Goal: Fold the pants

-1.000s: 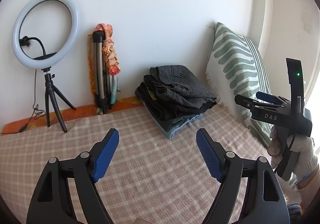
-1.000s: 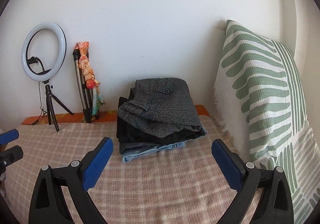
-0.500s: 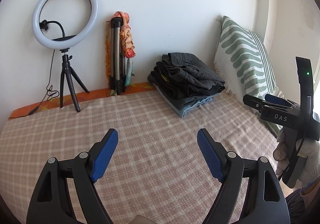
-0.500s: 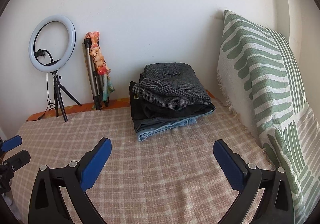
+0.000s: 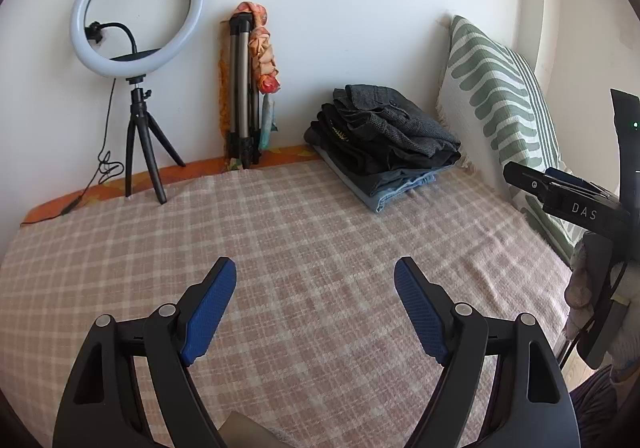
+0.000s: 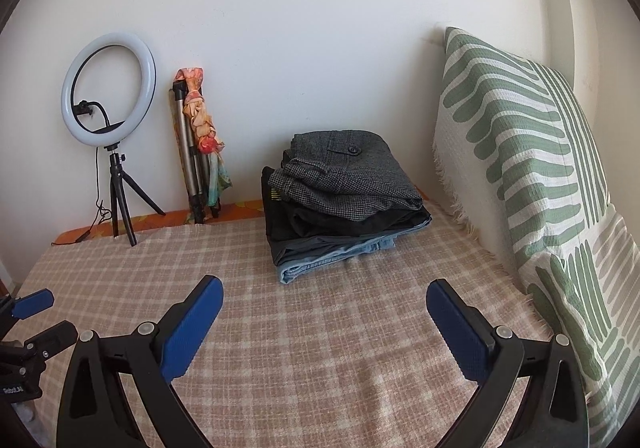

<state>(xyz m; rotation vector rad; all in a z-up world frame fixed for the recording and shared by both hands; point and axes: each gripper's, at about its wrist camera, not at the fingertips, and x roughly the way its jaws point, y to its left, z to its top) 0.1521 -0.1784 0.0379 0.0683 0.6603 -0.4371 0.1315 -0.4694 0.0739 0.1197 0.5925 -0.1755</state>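
Note:
A stack of folded pants point(image 5: 384, 144) lies at the back of the checked bed cover, with grey tweed pants on top, black ones under them and blue jeans at the bottom. It also shows in the right wrist view point(image 6: 344, 204). My left gripper point(image 5: 315, 268) is open and empty, held above the cover well in front of the stack. My right gripper point(image 6: 324, 290) is open and empty, in front of the stack. The right gripper also shows at the right edge of the left wrist view point(image 5: 520, 172).
The bed has a pink checked cover point(image 5: 280, 240). A green and white striped pillow point(image 6: 532, 168) leans on the right wall. A ring light on a small tripod point(image 5: 136, 48) and a folded tripod with an orange cloth point(image 5: 248, 88) stand at the back wall.
Both grippers have pulled back from the stack of pants, which now looks smaller and farther. Both stay open and empty.

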